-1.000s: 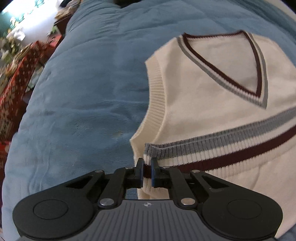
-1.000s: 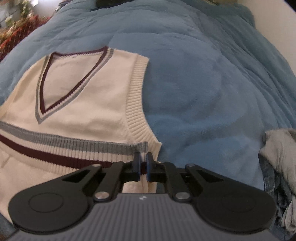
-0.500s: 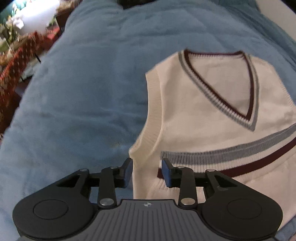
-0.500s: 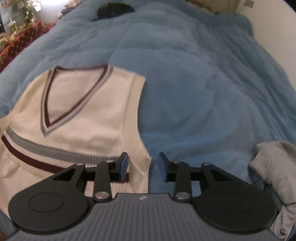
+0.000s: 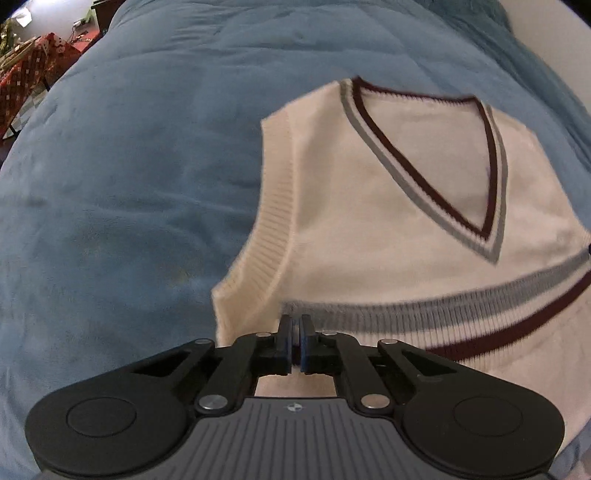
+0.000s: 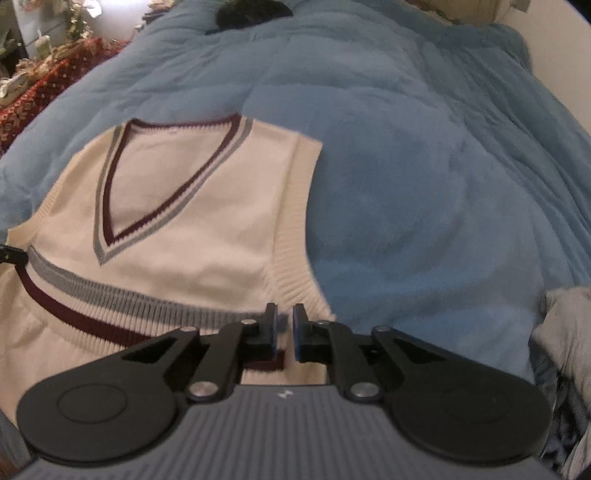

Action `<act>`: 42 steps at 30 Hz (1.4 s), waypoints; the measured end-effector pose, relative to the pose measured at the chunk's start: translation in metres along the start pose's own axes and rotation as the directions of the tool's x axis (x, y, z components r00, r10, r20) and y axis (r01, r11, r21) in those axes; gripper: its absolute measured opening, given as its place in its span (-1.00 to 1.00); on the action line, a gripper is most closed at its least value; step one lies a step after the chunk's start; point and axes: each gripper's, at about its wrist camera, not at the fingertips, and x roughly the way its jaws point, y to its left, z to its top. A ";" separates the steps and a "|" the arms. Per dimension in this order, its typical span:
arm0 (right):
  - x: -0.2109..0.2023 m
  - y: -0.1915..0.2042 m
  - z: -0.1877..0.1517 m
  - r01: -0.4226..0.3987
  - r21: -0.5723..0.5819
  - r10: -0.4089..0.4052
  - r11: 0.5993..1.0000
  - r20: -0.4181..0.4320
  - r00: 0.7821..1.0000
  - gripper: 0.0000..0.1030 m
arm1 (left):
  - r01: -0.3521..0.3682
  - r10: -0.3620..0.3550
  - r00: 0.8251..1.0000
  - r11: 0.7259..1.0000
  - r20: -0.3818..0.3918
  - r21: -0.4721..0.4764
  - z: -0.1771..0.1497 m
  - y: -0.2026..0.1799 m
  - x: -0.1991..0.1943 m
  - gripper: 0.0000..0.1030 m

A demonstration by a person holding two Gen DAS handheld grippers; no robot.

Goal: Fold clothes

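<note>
A cream knit vest [image 5: 369, 229] with a grey and maroon V-neck lies on a blue blanket [image 5: 129, 184], its striped hem folded up over the chest. My left gripper [image 5: 294, 325] hovers over the folded hem's left end with its jaws shut and nothing between them. In the right wrist view the same vest [image 6: 192, 229] lies at left. My right gripper [image 6: 285, 325] is above the folded hem's right end, its jaws nearly together with a narrow gap and nothing in it.
A grey garment pile [image 6: 565, 332] lies on the blanket at the right edge. A dark object [image 6: 251, 13] sits at the far end of the bed. A red patterned cloth [image 5: 26, 74] covers furniture off the left side.
Both grippers let go of the folded hem and opened, then closed again empty. Both have lifted back a little from the vest, which now lies flat.
</note>
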 end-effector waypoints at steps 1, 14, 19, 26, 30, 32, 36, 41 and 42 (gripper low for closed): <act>-0.001 -0.004 0.004 -0.009 -0.007 0.009 1.000 0.006 1.000 -0.86 | -0.006 0.006 1.000 1.000 0.018 0.011 0.004 0.002 -0.003 -0.87; 0.039 -0.031 0.110 -0.160 -0.265 0.183 0.951 0.062 0.981 -0.43 | 0.114 -0.144 0.984 0.961 0.103 0.254 0.111 -0.019 0.005 -0.26; 0.068 -0.032 0.143 -0.198 -0.361 0.219 0.911 0.017 0.976 -0.43 | 0.090 -0.123 0.990 0.931 0.072 0.354 0.138 -0.018 0.030 -0.26; 0.099 -0.032 0.169 -0.258 -0.415 0.256 0.872 -0.062 0.965 -0.43 | 0.185 -0.189 0.982 0.911 -0.024 0.370 0.159 -0.015 0.053 -0.59; 0.115 -0.027 0.174 -0.297 -0.448 0.272 0.844 -0.121 0.955 -0.44 | 0.203 -0.200 0.978 0.885 -0.051 0.419 0.157 -0.020 0.058 -0.60; 0.121 -0.022 0.174 -0.298 -0.468 0.266 0.832 -0.134 0.955 -0.46 | 0.201 -0.198 0.979 0.878 -0.053 0.435 0.157 -0.022 0.061 -0.60; 0.131 -0.016 0.175 -0.295 -0.485 0.256 0.823 -0.147 0.956 -0.48 | 0.141 -0.148 0.989 0.852 -0.026 0.504 0.148 -0.029 0.069 -0.61; 0.134 -0.013 0.174 -0.292 -0.486 0.251 0.824 -0.149 0.956 -0.49 | 0.035 -0.064 0.997 0.841 0.035 0.539 0.146 -0.028 0.069 -0.89; 0.133 -0.014 0.174 -0.292 -0.485 0.252 0.824 -0.148 0.956 -0.49 | 0.048 -0.075 0.997 0.855 0.033 0.516 0.148 -0.022 0.065 -0.89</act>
